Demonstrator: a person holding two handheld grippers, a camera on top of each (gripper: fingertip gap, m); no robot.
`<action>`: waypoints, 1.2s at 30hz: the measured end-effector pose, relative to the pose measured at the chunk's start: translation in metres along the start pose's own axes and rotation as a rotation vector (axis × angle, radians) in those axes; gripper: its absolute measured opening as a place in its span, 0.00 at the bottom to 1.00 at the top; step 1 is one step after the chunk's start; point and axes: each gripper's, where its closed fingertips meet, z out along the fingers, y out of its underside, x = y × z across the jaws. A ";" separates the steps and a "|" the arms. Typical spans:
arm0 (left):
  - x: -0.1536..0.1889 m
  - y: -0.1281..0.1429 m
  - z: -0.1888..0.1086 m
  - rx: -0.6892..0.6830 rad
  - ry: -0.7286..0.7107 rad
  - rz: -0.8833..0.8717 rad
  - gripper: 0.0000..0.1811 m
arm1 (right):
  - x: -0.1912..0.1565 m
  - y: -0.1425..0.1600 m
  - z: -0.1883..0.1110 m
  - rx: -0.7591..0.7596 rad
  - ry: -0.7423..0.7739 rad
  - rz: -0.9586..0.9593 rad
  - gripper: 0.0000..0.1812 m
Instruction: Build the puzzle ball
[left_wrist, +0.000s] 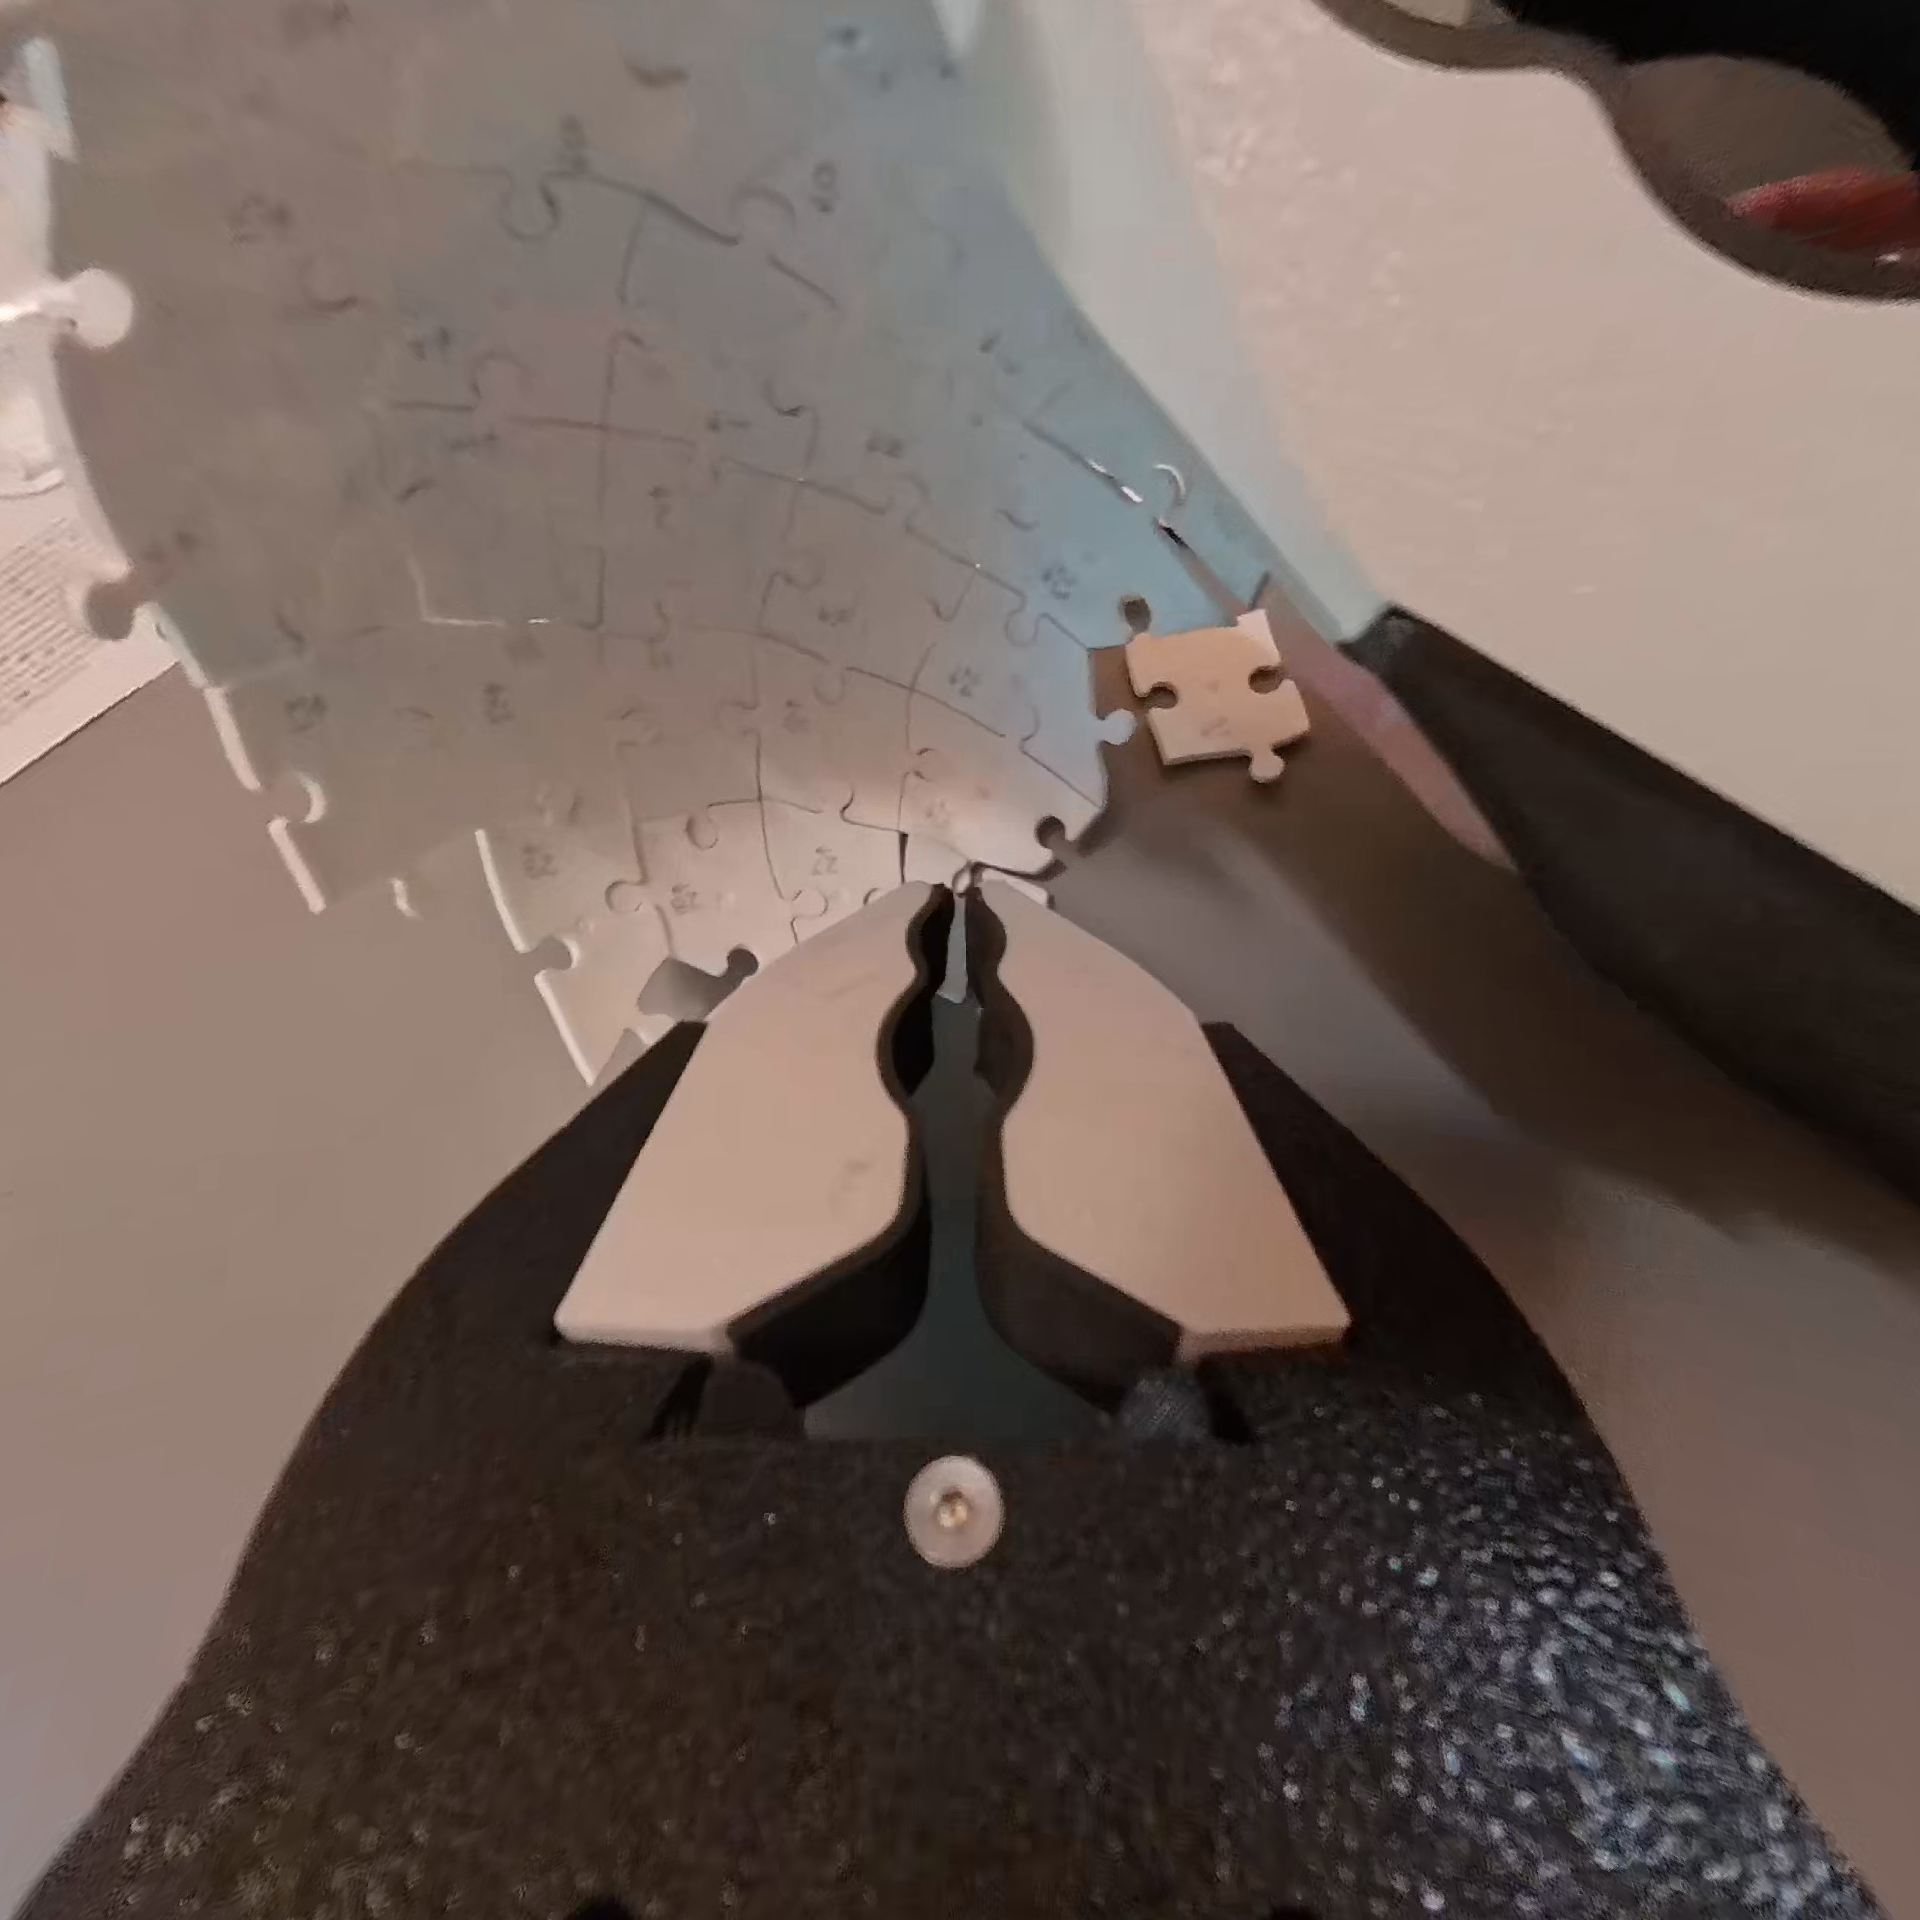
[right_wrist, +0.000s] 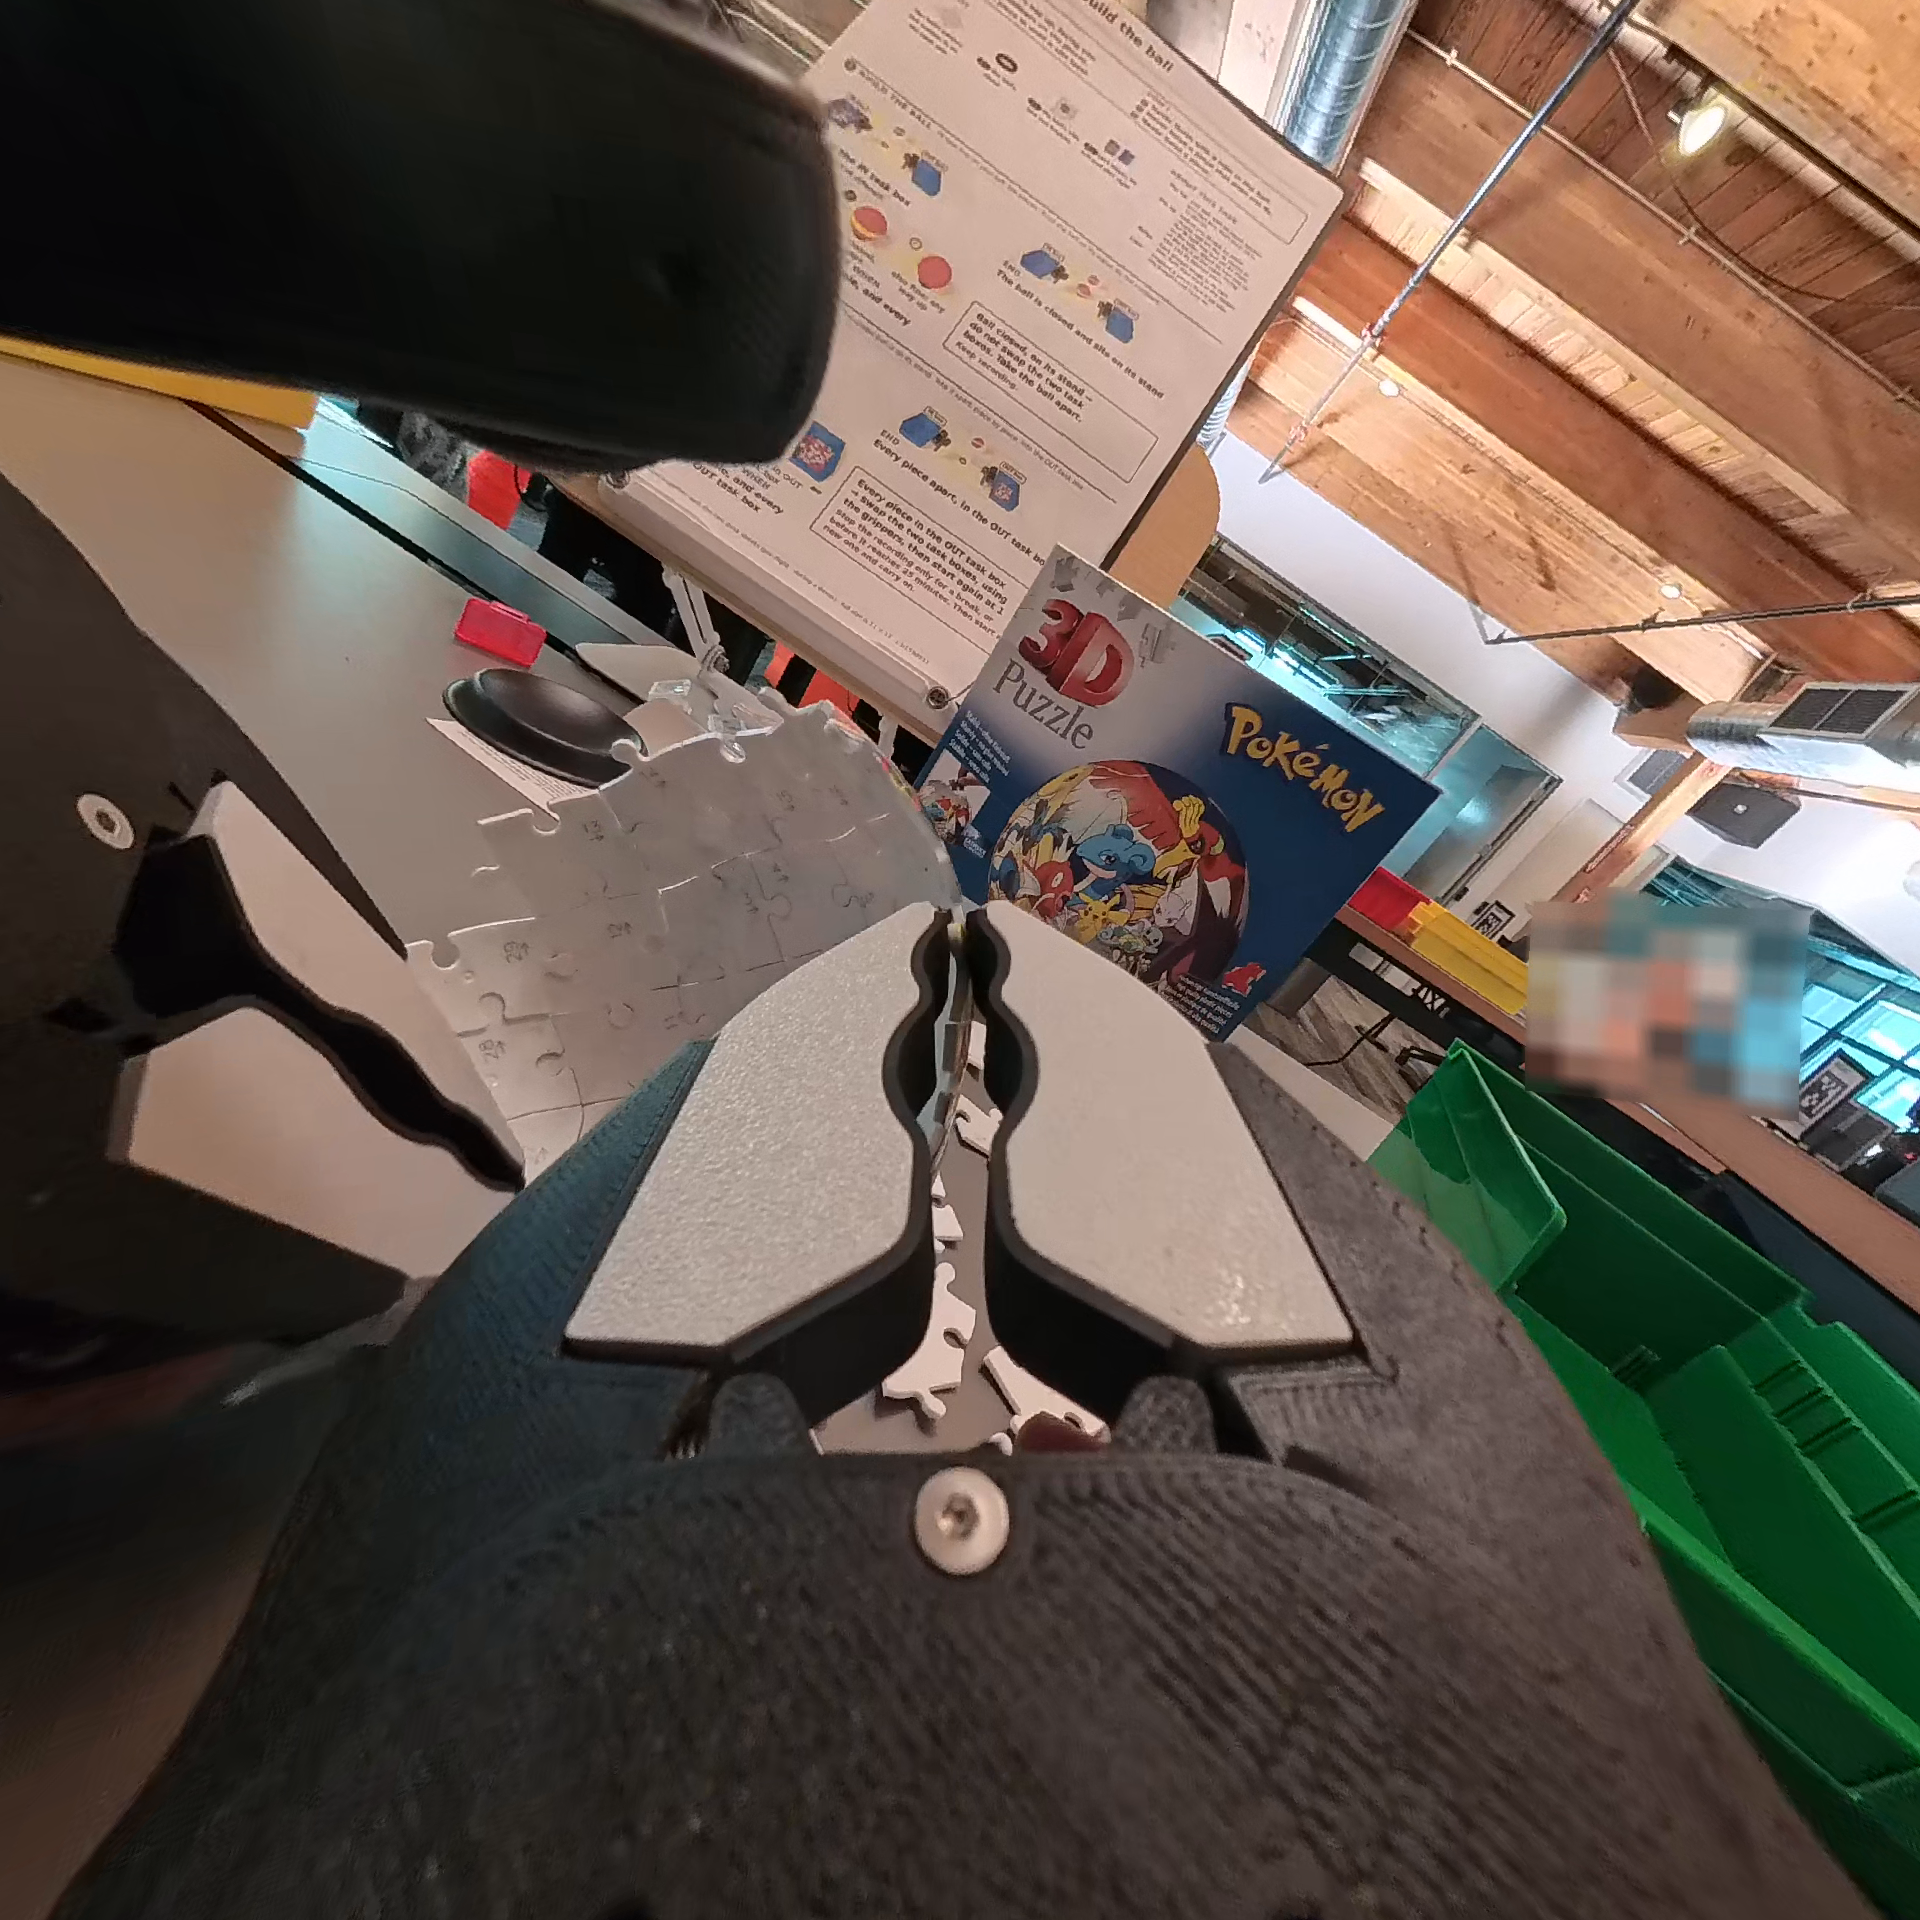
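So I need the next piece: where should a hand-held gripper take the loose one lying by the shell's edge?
Judging from the left wrist view, pinch the loose piece across its plain outer edge, coming from the side away from the assembled shell. It lies flat, close beside the shell's rim, so that side looks clearest.

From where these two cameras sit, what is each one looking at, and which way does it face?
Left wrist view: rides on the left gripper, facing forward and down at the inside of the curved puzzle shell and a loose piece on the grey table; its own fingers close on the shell's edge.
Right wrist view: rides on the right gripper, tilted upward past the shell toward the puzzle box, instruction board and green bins; the left gripper shows at its left.
Shared: both see the same shell, gripped from two sides.
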 end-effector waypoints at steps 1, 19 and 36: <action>-0.001 0.000 0.000 -0.005 -0.007 -0.012 0.01 | 0.000 0.000 0.000 0.000 0.000 0.001 0.02; -0.005 -0.004 0.003 0.004 -0.016 0.014 0.00 | -0.001 -0.003 -0.004 0.007 -0.001 0.020 0.02; -0.008 -0.010 0.000 0.050 -0.001 -0.036 0.00 | 0.000 -0.002 -0.004 0.005 0.002 0.028 0.02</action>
